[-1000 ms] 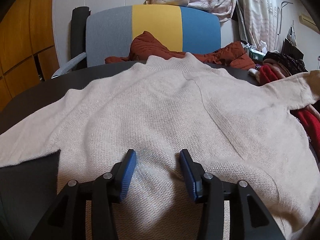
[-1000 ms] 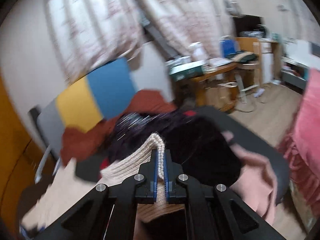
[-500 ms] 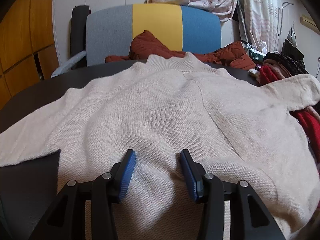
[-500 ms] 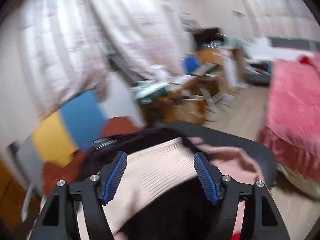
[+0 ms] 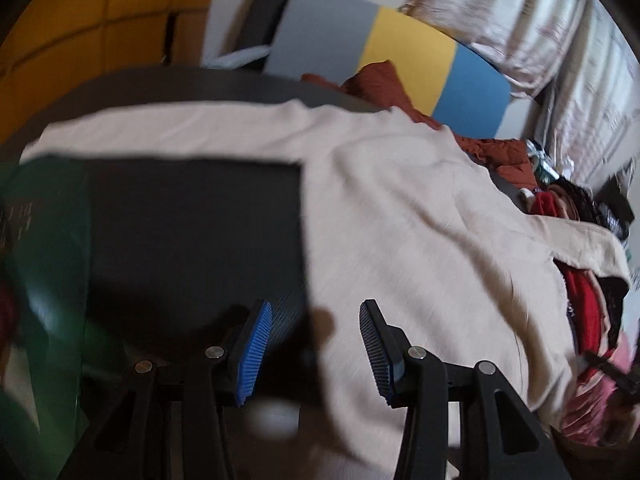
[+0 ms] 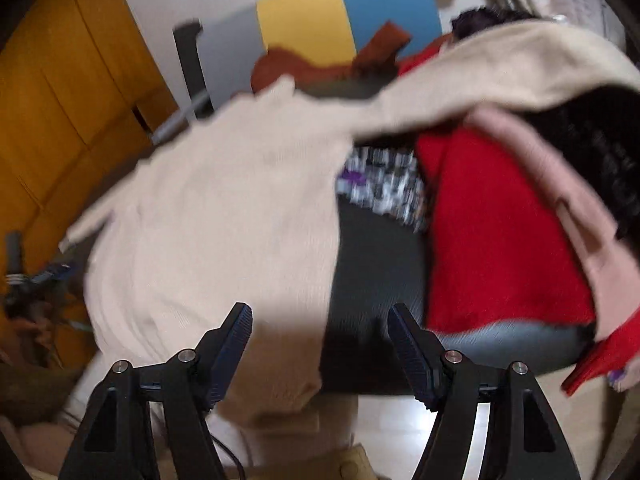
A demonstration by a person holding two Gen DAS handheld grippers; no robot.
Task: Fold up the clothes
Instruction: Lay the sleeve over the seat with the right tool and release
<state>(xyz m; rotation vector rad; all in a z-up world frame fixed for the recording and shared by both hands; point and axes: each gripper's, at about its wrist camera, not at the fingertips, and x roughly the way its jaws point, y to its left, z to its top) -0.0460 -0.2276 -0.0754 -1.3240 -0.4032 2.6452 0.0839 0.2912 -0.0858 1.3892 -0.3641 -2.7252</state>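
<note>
Lying spread flat across the dark round table (image 5: 192, 232): cream knit sweater (image 5: 420, 220), one sleeve draped over a red garment (image 6: 496, 240). Hovering at its hem, both spread wide and empty: left gripper (image 5: 316, 344), right gripper (image 6: 320, 344). Likely pinching hem corners squarely, lifting evenly.

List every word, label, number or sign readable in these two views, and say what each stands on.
None can be read.
Green object at the left edge of the left wrist view: faint pale marks, too blurred to read.
Patterned black-and-white cloth in the right wrist view: a pattern, no lettering.
</note>
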